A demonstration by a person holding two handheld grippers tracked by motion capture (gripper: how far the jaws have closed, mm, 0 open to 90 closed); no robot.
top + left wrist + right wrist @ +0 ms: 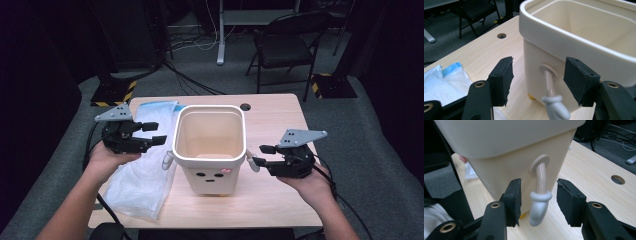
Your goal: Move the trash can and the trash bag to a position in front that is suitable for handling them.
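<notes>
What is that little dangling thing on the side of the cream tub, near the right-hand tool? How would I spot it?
Find the wooden table, then the tall cream bin with a face standing at its middle. From a round socket on its side curves a small arm ending in a grey mitten hand, hanging between the open fingers of the right gripper; its twin hangs opposite, beside the plastic bag.

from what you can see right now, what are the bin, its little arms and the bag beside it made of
Bin: looks like moulded plastic, cream, smooth with a soft sheen on its thick rounded rim. Little arm: probably softer plastic or rubber, a bent beige tube ending in a pale grey mitten; hard to say which. Bag: thin, crinkled, translucent white plastic film. Table: light wood-grain surface, possibly laminate.
</notes>
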